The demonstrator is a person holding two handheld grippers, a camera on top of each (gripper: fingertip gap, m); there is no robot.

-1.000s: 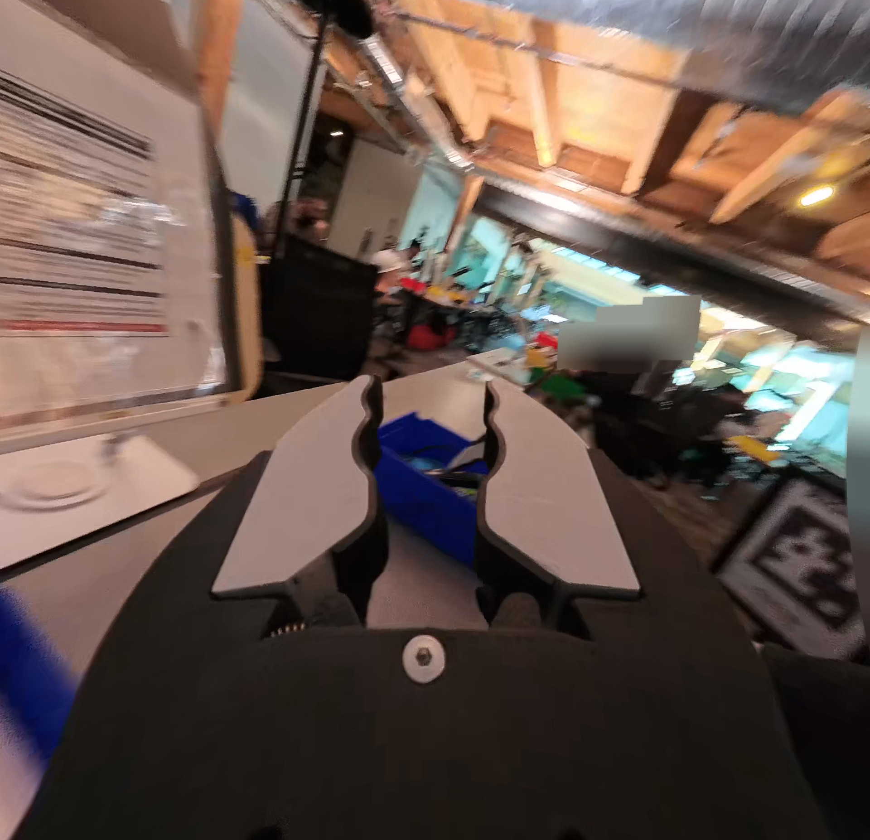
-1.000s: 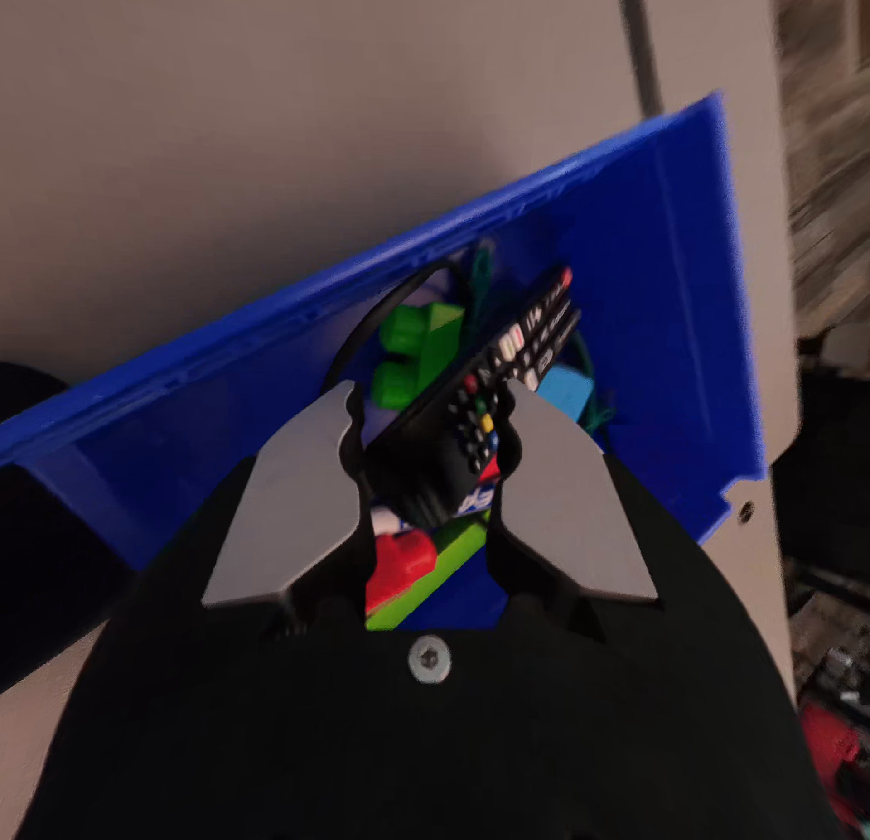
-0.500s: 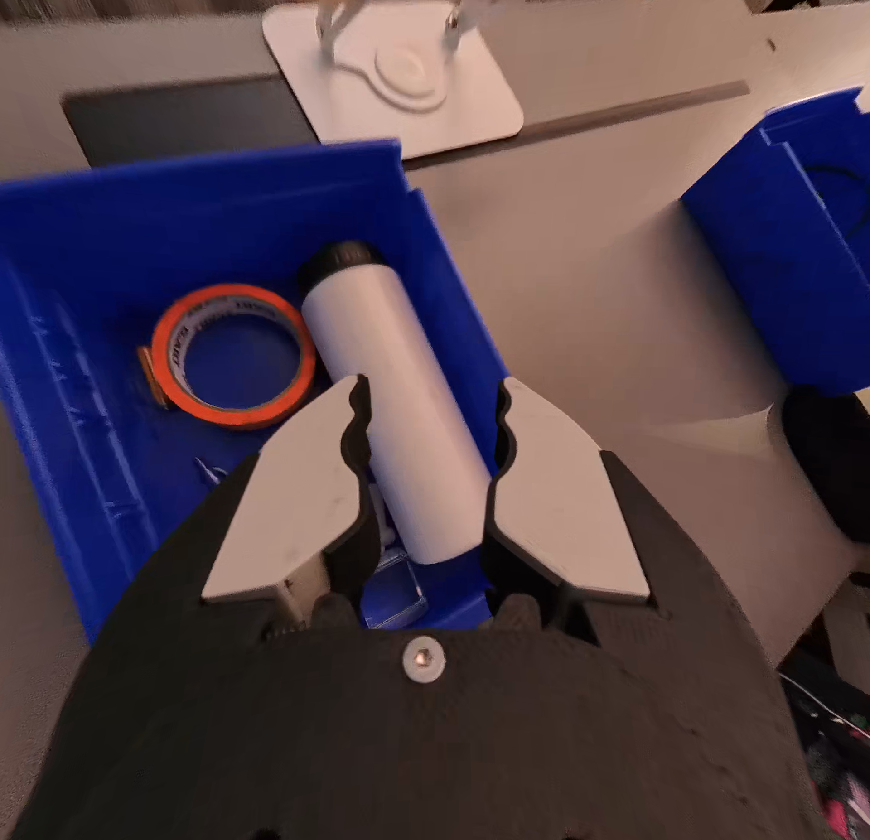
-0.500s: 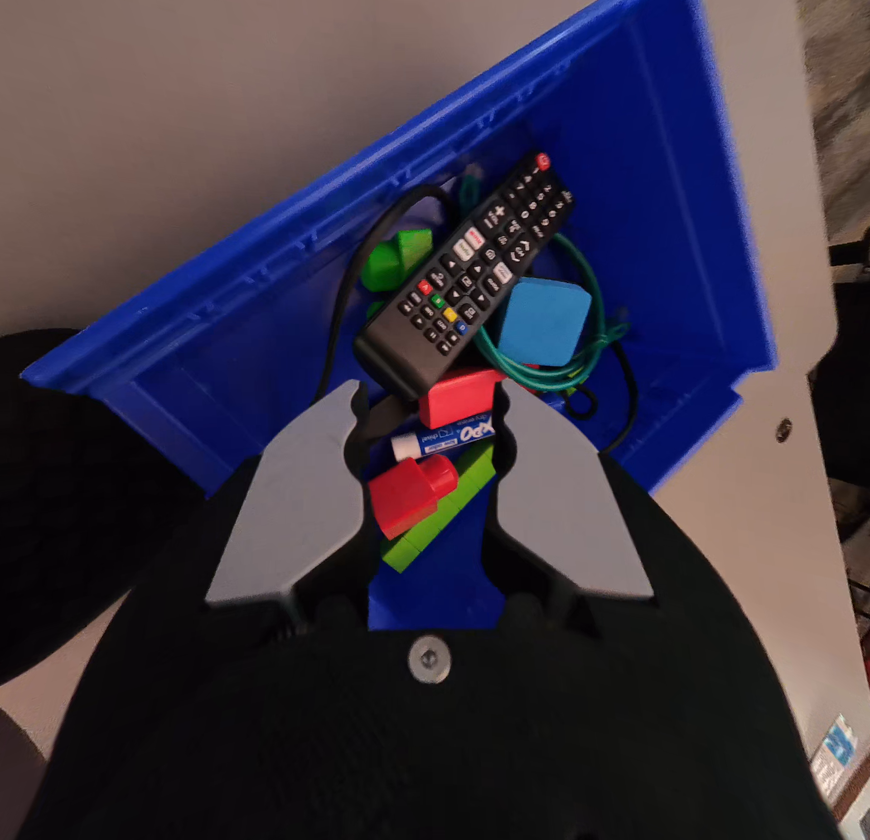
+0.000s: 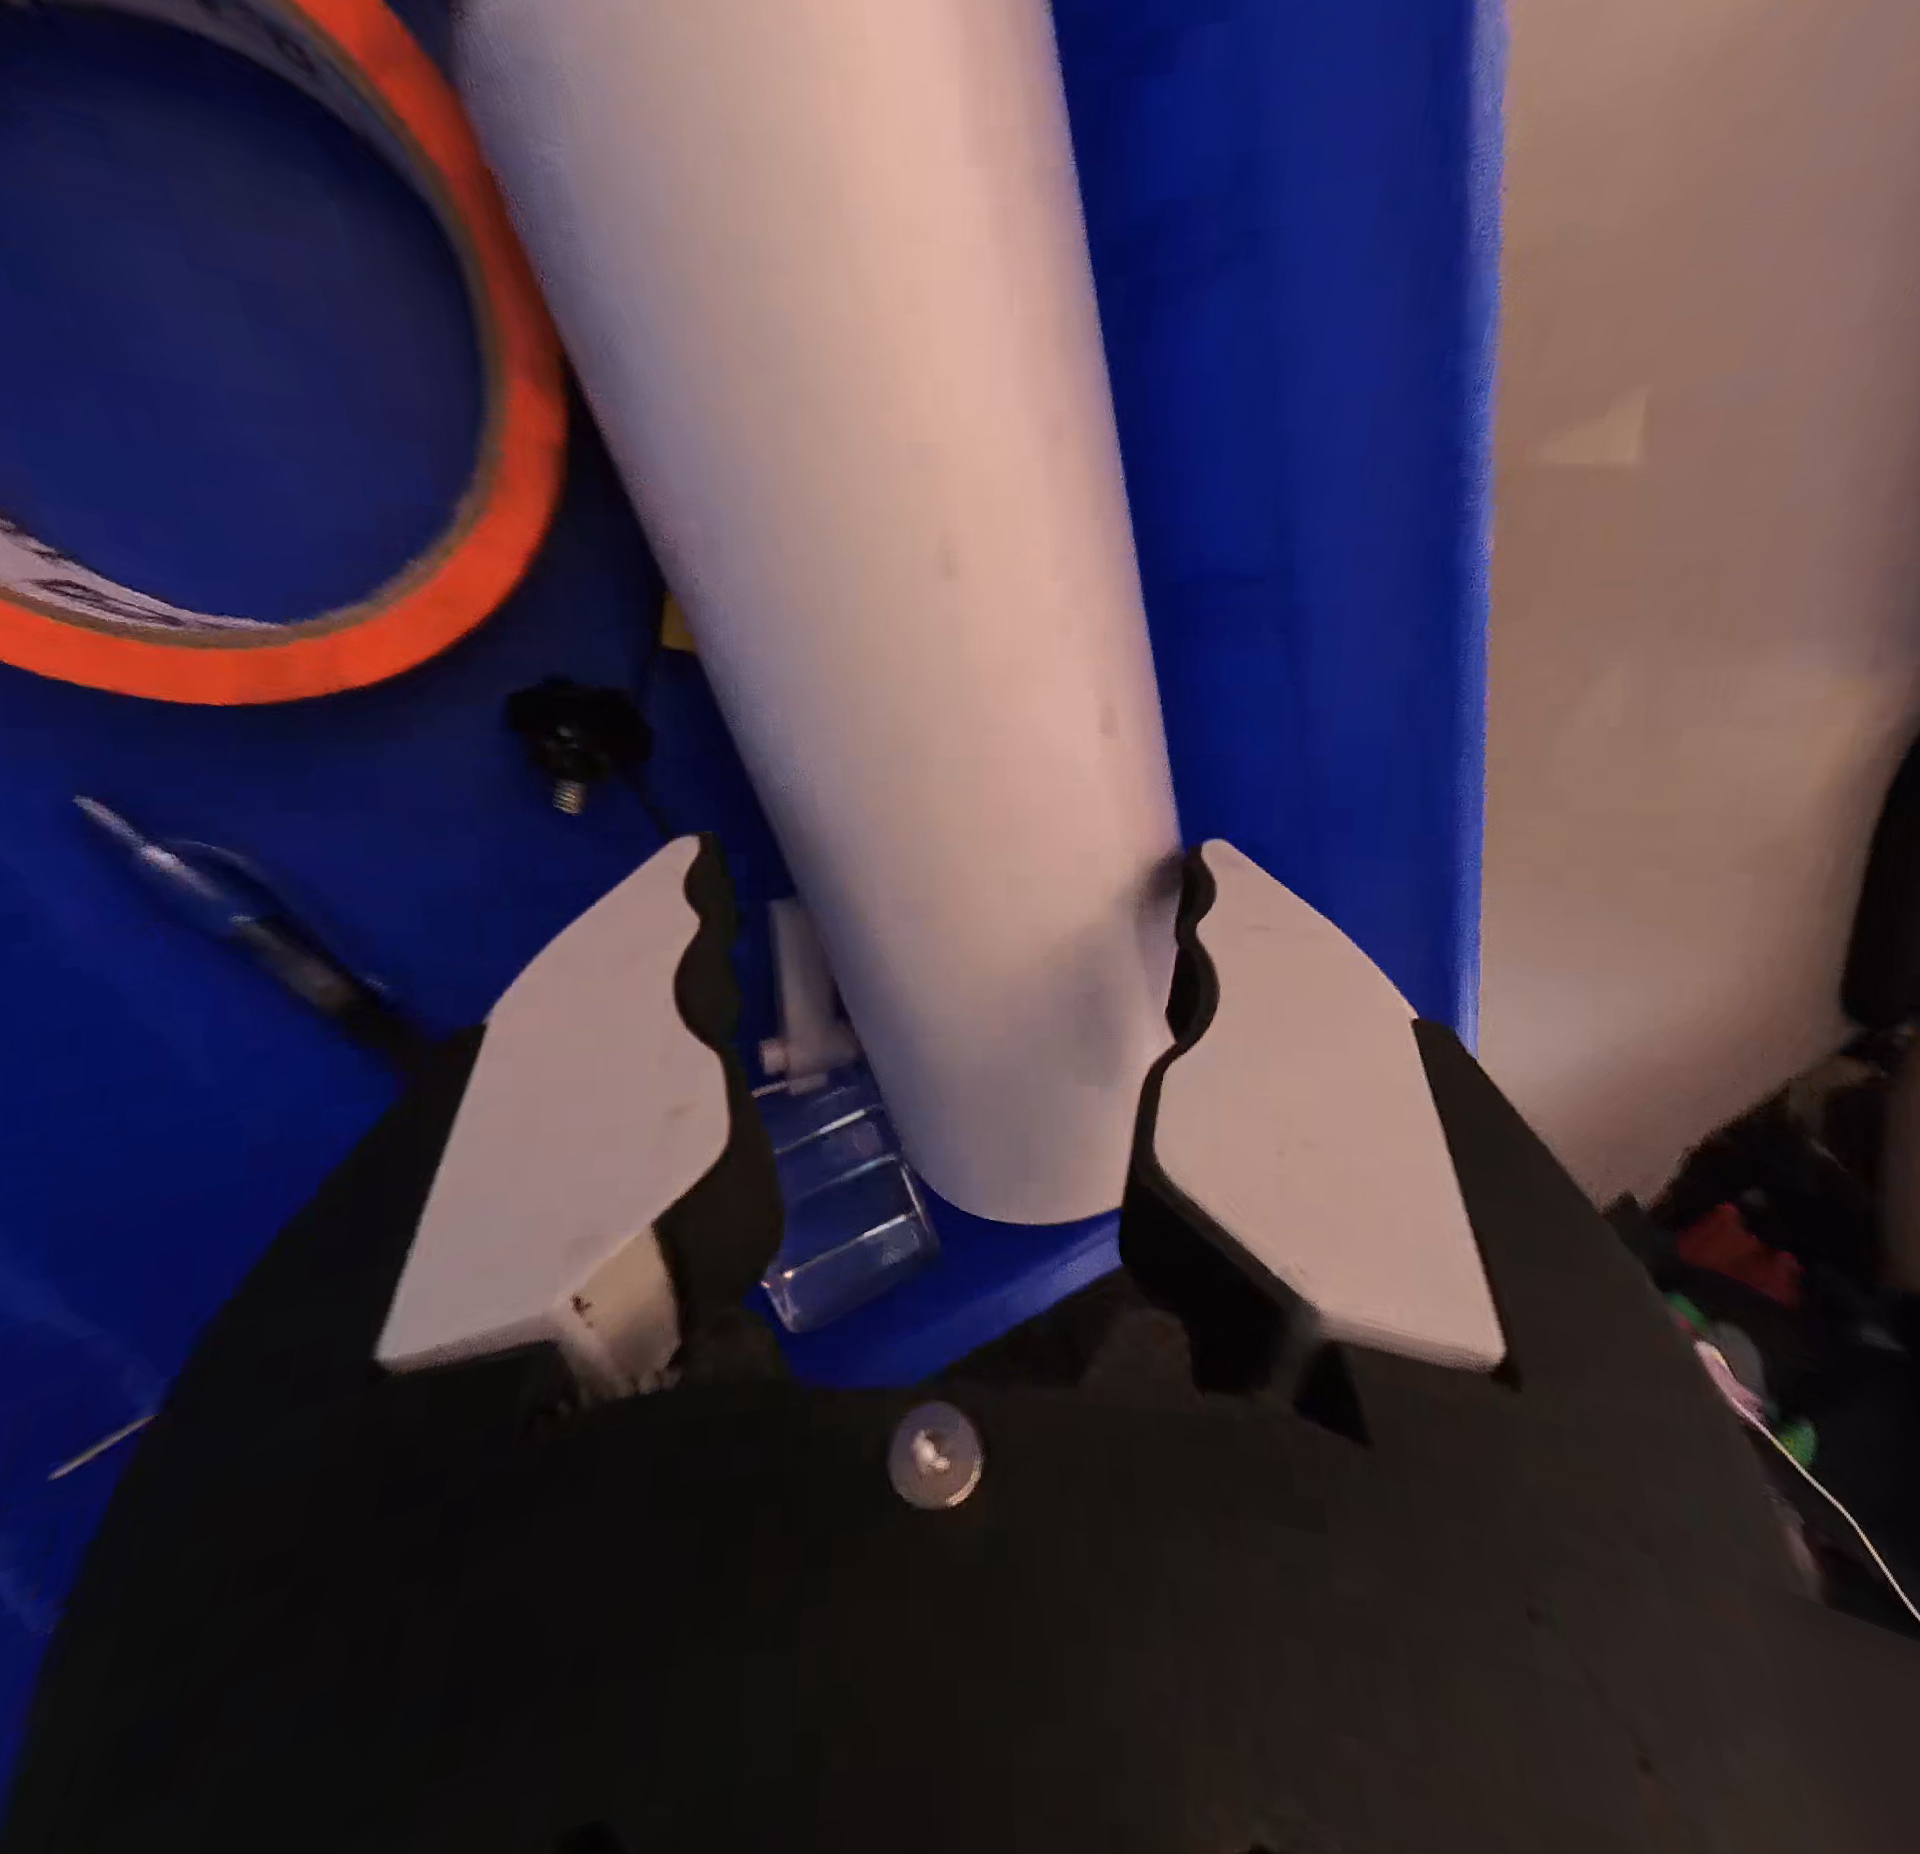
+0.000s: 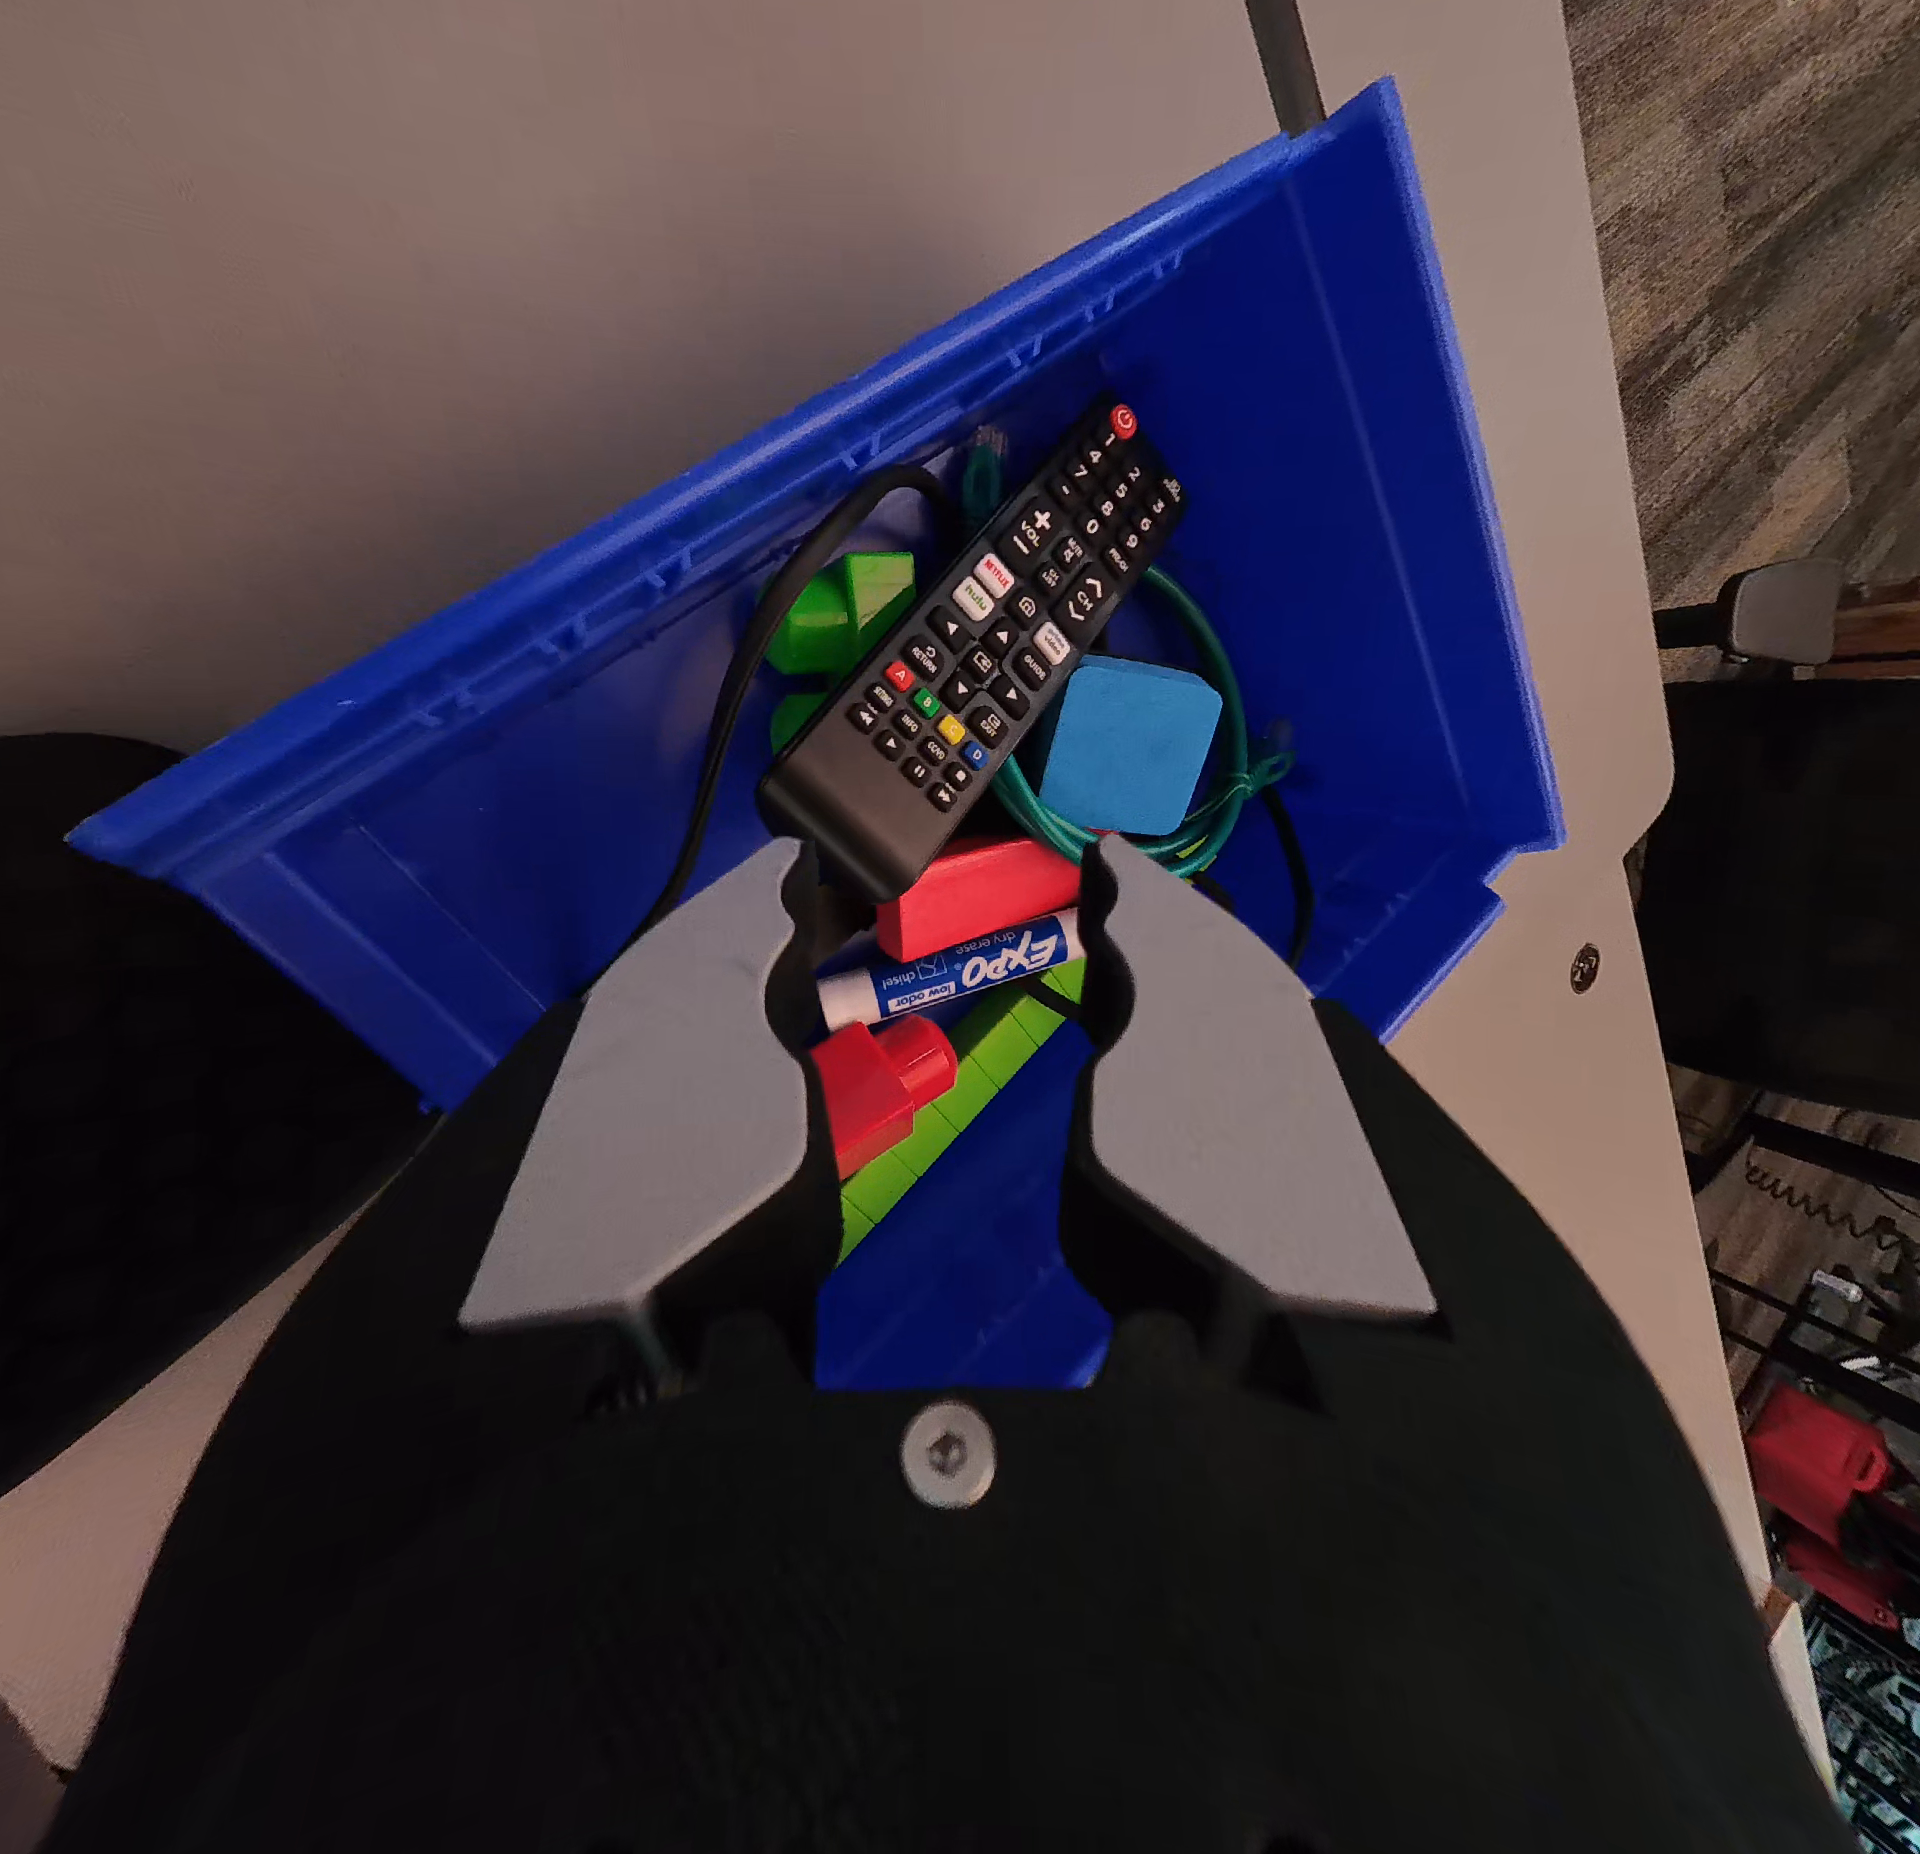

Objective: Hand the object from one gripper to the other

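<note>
In the left wrist view a long white tube lies in a blue bin along its right wall. My left gripper is open and low in the bin, its fingers on either side of the tube's near end. The right finger is at the tube's side, and the left finger stands off with a gap. In the right wrist view my right gripper is open and empty above a second blue bin. A black remote lies there on top of the other items, just beyond the fingertips.
Beside the tube lie an orange tape roll, a small black knob, a pen and a clear plastic piece. The right bin also holds a red block, a marker, a light blue block, a green cable and green bricks. The left gripper's tips are roughly 50 centimetres from the right gripper's. The pen sits 8 centimetres or so from the ends of my left fingers.
My left gripper swung from facing the room down into the bin and closed in around the white tube. My right gripper let go of the remote and drew back above its bin.
</note>
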